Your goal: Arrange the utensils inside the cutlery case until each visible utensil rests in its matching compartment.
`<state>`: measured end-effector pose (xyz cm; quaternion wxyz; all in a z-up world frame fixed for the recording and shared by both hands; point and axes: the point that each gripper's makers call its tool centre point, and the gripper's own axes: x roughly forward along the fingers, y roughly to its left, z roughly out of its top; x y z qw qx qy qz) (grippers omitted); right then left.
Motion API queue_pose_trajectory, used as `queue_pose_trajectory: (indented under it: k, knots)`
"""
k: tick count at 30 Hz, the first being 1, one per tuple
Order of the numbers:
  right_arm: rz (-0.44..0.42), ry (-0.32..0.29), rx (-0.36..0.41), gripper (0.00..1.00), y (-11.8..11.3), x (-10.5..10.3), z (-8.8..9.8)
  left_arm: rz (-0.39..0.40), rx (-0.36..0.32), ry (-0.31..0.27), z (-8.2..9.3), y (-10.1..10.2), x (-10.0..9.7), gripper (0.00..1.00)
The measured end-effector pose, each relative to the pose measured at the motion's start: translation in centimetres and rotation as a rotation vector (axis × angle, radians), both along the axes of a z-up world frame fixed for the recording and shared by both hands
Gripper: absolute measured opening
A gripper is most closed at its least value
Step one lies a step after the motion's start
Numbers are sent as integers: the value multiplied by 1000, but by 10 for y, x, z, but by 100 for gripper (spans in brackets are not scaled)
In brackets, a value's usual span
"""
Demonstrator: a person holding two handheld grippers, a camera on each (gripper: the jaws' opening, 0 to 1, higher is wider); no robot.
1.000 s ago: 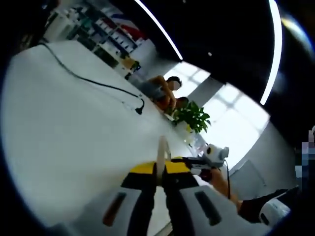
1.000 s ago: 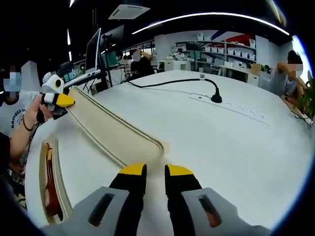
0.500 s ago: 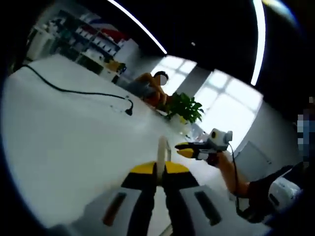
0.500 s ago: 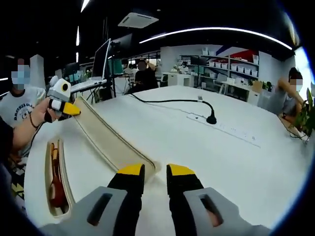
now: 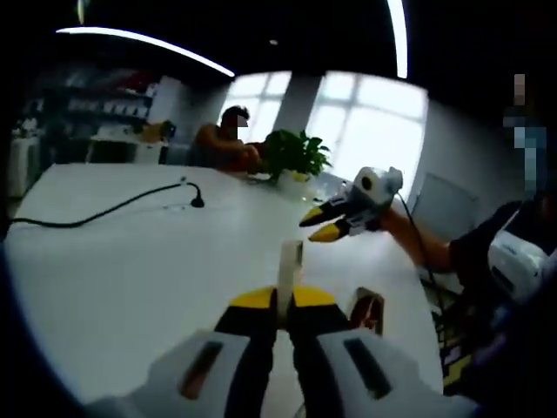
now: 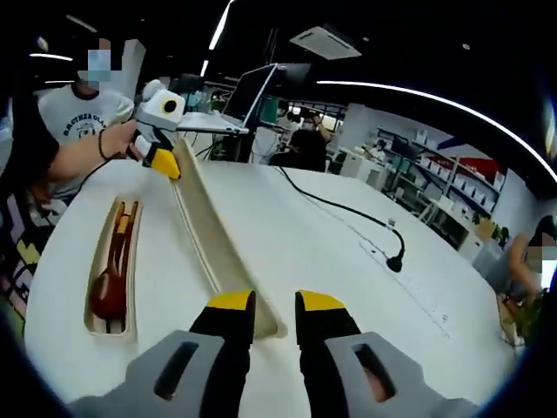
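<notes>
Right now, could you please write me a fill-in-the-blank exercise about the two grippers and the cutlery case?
1. The left gripper has its fingers ____ on the long cream case lid.
2. The right gripper has its fingers ____.
3. The brown wooden spoon lies in the cream case tray, which rests on the ____ table.

Missing words: shut; open; white.
</notes>
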<state>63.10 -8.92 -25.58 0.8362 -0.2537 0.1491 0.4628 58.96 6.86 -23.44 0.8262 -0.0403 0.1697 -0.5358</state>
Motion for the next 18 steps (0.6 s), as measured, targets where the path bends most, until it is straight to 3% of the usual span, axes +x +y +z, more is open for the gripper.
queue_pose_trajectory:
  k: [8,18]
  knots:
    - [64,15,-77,18,-2,-7,-11,-63,76,-84,-3,0,-3,4]
    - [86,49,-135,12,-9,-4,-32,-79,112,-107,-11,4,0,4]
